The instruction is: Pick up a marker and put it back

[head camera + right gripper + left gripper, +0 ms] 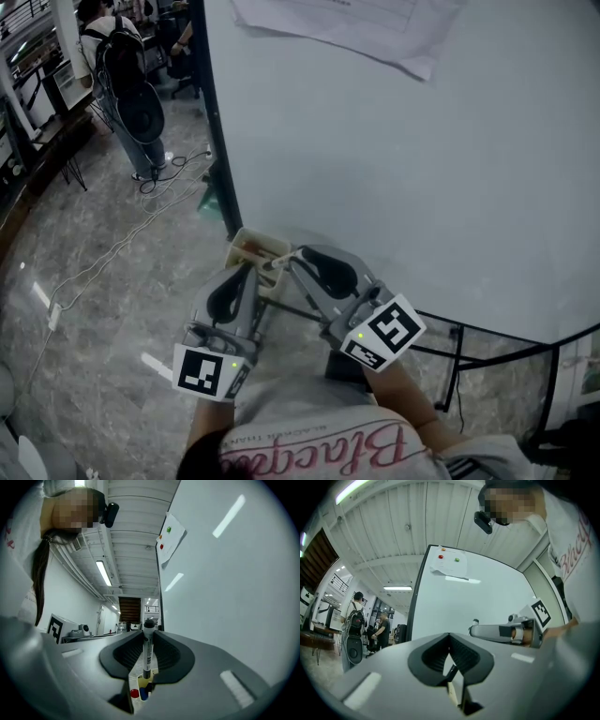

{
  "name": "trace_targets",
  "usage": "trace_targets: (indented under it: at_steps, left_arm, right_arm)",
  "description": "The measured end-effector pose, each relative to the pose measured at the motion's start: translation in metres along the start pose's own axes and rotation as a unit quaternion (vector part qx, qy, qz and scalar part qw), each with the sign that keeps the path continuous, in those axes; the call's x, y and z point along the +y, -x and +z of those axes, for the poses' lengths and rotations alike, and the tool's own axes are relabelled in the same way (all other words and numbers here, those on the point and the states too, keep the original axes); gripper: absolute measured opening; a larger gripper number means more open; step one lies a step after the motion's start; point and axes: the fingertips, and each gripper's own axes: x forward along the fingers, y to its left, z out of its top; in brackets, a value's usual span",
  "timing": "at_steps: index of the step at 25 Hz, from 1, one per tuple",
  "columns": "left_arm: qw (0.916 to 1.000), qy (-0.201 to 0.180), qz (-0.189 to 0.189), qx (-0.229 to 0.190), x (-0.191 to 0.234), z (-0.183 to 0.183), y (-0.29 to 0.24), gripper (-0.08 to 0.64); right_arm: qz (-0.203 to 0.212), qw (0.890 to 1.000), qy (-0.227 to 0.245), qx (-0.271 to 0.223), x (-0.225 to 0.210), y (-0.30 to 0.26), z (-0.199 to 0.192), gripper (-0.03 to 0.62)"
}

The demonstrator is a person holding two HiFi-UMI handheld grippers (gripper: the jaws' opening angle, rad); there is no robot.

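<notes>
A white marker with a black cap [147, 653] stands upright between the jaws of my right gripper [147, 670], which is shut on it. Just below its lower end lies a pale marker tray [140, 681] holding a red cap [134, 693] and a blue cap [144, 695]. In the head view that tray [253, 247] hangs at the lower left corner of the whiteboard [403, 169], with my right gripper [294, 257] at its right end and my left gripper [244, 272] just below it. The left gripper [451, 667] is shut and holds nothing.
A paper sheet [356, 28] with magnets is pinned high on the whiteboard. A person with a black backpack [122, 75] stands at the far left. Cables [112, 248] run across the stone floor. The board's black stand frame [487, 347] is at the lower right.
</notes>
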Motion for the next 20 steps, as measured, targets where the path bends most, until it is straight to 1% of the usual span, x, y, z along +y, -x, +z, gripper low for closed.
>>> trace_targets:
  at_steps: [4,8,15,20]
  left_arm:
    - [0.9999,0.001,0.007,0.011,0.002,-0.004,0.002,-0.002]
    - [0.9997,0.000,0.019,0.016,0.009,-0.007,0.006,-0.002]
    - [0.9991,-0.001,0.035,0.024,0.018,-0.008,0.013,-0.002]
    - [0.9989,-0.002,0.033,0.032,0.015,-0.013,0.016,-0.002]
  right_arm:
    - [0.002,1.000,-0.006,0.019,-0.004,-0.007,-0.015,0.071]
    - [0.004,0.998,-0.021,0.055,-0.008,-0.021,-0.044,0.071]
    - [-0.002,0.991,-0.055,0.125,-0.005,-0.041,-0.097,0.071]
    - [-0.015,0.986,-0.079,0.146,-0.008,-0.046,-0.119,0.071]
